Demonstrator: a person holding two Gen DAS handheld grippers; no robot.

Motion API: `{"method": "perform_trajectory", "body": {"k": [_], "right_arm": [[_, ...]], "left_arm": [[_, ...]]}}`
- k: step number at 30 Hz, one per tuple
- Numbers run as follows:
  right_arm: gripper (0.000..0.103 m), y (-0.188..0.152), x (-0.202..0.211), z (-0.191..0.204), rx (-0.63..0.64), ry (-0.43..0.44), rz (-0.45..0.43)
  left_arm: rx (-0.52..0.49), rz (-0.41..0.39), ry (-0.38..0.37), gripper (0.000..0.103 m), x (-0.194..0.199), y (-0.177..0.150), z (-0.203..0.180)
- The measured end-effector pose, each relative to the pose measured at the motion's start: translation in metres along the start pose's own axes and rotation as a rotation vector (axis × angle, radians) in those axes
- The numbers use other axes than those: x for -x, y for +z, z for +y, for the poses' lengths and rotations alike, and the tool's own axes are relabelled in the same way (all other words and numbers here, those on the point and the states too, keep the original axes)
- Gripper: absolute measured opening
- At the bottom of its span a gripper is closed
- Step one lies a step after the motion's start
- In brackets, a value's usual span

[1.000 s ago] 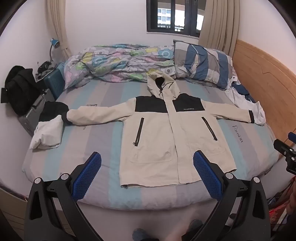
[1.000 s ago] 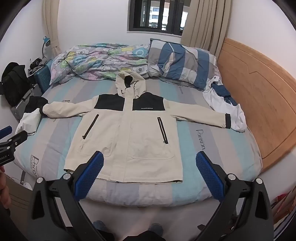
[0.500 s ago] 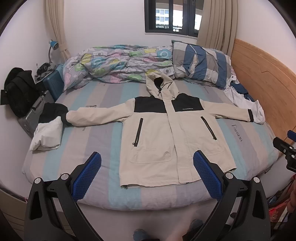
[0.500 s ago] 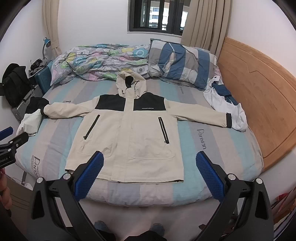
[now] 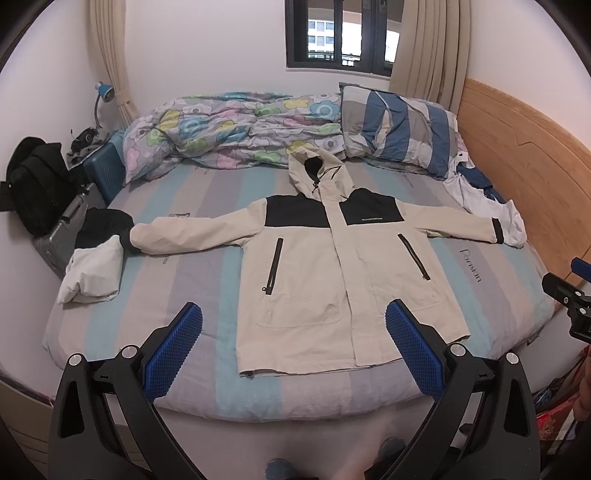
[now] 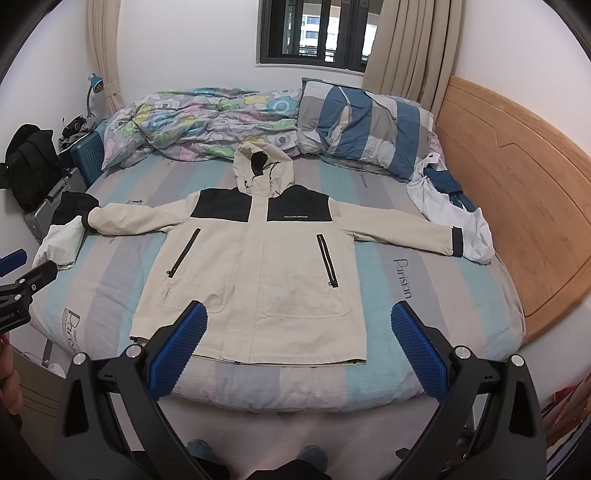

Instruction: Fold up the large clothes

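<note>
Bed (image 5: 207, 376): mattress in a sheet striped pale blue, grey and beige, printed lettering near its right edge. Wooden headboard (image 6: 517, 192) runs along the right side.

Jacket (image 5: 332, 280): cream with black shoulder panels and black cuffs, lying flat and face up across the middle of the bed, front closed, hood (image 5: 317, 173) pointing toward the far wall, both sleeves spread out sideways. Hem lies near the near edge of the mattress. Two black chest zips visible.

Far end of bed: crumpled floral duvet (image 5: 229, 129) on the left, blue, grey and white checked pillow (image 5: 399, 129) on the right, touching it. A white and blue garment (image 6: 447, 199) is bunched against the headboard; the jacket's right cuff lies on its edge. At the left edge, a white item (image 5: 92, 273) and a dark item sit by the other cuff.

Room: white walls, dark-framed window (image 6: 314, 33) with beige curtains (image 6: 406, 48), blue lamp (image 5: 103, 90), black backpack (image 5: 37, 184) and a suitcase beside the bed.

Left gripper (image 5: 293, 343): fingers spread wide, blue pads, nothing between them, held above the near edge of the bed. Right gripper (image 6: 298, 341): same wide spread, holding nothing, over the jacket's hem.
</note>
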State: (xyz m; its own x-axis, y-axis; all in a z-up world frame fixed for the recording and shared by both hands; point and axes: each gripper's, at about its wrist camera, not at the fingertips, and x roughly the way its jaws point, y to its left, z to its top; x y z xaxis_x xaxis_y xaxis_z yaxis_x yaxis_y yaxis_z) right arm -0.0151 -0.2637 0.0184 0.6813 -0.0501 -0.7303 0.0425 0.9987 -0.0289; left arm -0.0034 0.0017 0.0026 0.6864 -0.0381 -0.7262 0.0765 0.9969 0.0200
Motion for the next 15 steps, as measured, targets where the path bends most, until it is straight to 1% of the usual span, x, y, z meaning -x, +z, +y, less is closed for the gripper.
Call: {"method": "perform_trajectory", "body": {"k": [15], "right_arm": [[0.096, 0.0021, 0.0023, 0.0038, 0.013, 0.004, -0.005]], "left_arm": [[-0.004, 0.010, 0.013, 0.097, 0.0000, 0.0012, 0.0043]]}}
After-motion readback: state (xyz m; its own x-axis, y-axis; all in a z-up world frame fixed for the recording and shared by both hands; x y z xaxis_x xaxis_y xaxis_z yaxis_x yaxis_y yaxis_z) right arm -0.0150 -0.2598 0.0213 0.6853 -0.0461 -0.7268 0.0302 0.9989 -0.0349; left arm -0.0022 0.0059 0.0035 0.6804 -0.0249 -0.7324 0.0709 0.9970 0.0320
